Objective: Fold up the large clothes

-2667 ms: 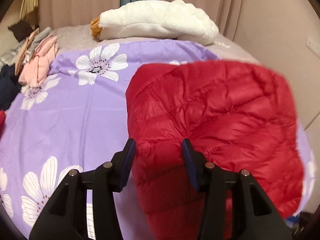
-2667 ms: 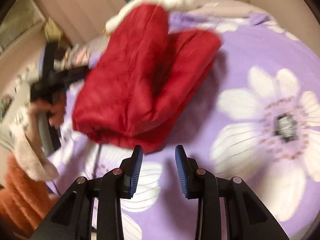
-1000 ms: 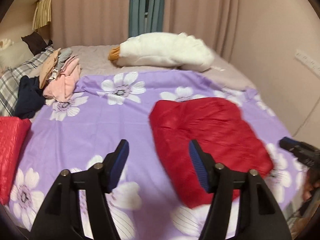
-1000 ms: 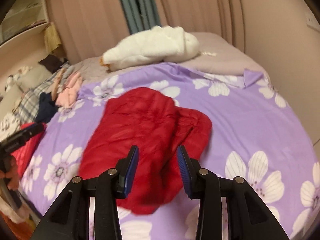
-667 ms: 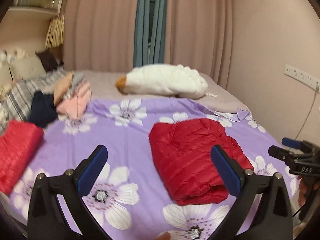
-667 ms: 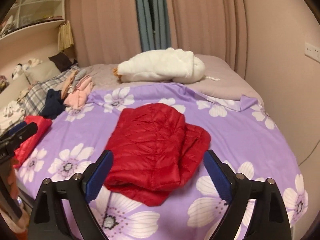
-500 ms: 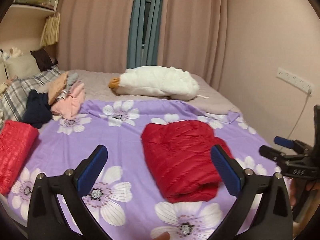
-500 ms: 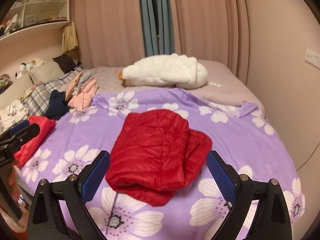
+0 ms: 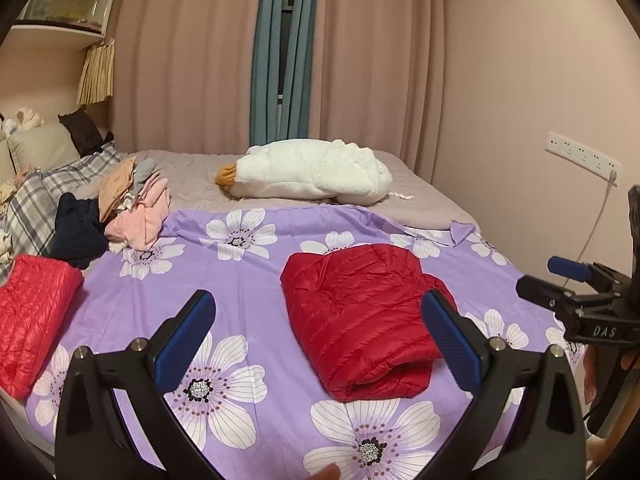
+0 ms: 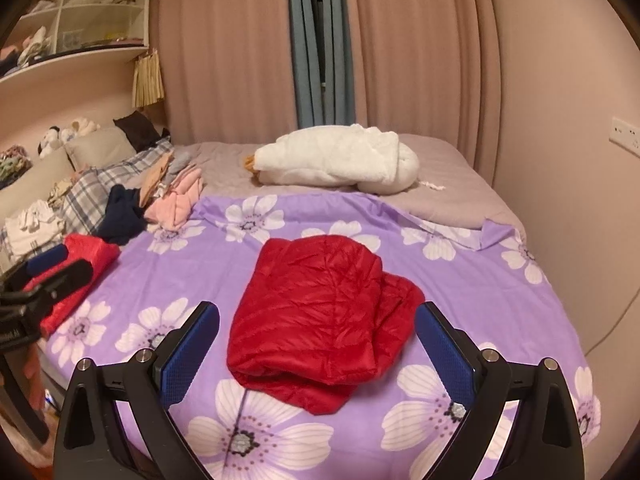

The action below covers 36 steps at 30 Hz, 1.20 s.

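Two claws, left claw (image 9: 320,340) and right claw (image 10: 318,340), hang spread wide and empty above the folded red quilted down jacket (image 9: 360,316) lying mid-frame on the purple flowered bedsheet (image 9: 248,280).

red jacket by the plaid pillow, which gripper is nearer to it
Left. The left gripper is right beside that jacket at the edge of the bed; the right gripper is across the bed, past the middle jacket.

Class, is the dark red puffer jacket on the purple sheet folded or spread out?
Folded: the red jacket lies as a compact, layered bundle.
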{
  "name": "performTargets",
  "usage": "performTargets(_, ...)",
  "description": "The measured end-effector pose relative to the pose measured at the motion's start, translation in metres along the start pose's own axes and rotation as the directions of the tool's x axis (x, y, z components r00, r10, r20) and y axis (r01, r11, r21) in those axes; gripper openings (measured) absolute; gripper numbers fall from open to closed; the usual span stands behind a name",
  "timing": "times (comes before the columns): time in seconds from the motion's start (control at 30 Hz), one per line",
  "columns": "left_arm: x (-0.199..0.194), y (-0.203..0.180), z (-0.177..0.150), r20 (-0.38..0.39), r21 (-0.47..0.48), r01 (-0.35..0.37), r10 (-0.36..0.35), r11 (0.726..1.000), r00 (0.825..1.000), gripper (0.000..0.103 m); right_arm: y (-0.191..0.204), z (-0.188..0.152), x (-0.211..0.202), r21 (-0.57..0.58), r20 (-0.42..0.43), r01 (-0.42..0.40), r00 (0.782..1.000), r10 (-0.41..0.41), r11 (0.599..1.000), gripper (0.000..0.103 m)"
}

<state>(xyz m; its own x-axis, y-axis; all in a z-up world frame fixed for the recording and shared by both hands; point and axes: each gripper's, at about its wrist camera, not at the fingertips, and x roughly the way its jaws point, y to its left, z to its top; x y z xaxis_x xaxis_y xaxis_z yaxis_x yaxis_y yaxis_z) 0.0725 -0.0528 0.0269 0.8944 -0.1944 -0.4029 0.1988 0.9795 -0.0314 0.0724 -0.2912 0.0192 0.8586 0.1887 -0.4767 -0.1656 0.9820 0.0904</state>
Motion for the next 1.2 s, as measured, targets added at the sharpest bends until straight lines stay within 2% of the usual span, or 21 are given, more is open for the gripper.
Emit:
performTargets(0.33, 0.001, -0.006, -0.004, 0.002, 0.013, 0.004, -0.004, 1.0, 1.0, 0.103, -0.001, -0.001, -0.002, 0.017, -0.001, -0.01, 1.0, 0.01, 1.0, 0.098)
performTargets(0.67, 0.007, 0.002, -0.003, -0.01, -0.059, 0.021, -0.022, 0.998, 1.0, 0.103, 0.003, 0.001, -0.002, 0.015, 0.0, -0.014, 1.0, 0.014, 1.0, 0.098)
performTargets(0.87, 0.007, 0.006, 0.0, -0.007, -0.072, -0.021, 0.021, 0.997, 1.0, 0.103, 0.007, 0.003, -0.003, 0.004, 0.007, -0.013, 1.0, 0.013, 1.0, 0.098)
performTargets(1.07, 0.007, 0.01, 0.002, -0.02, -0.114, 0.003, -0.005, 0.994, 1.0, 0.103, 0.008, 0.001, -0.002, -0.003, 0.0, -0.003, 1.0, 0.003, 1.0, 0.098)
performTargets(1.2, 0.004, 0.005, 0.001, -0.004, -0.084, -0.031, 0.031, 0.996, 1.0, 0.103, 0.008, 0.0, -0.003, 0.001, -0.002, 0.007, 1.0, -0.007, 1.0, 0.098)
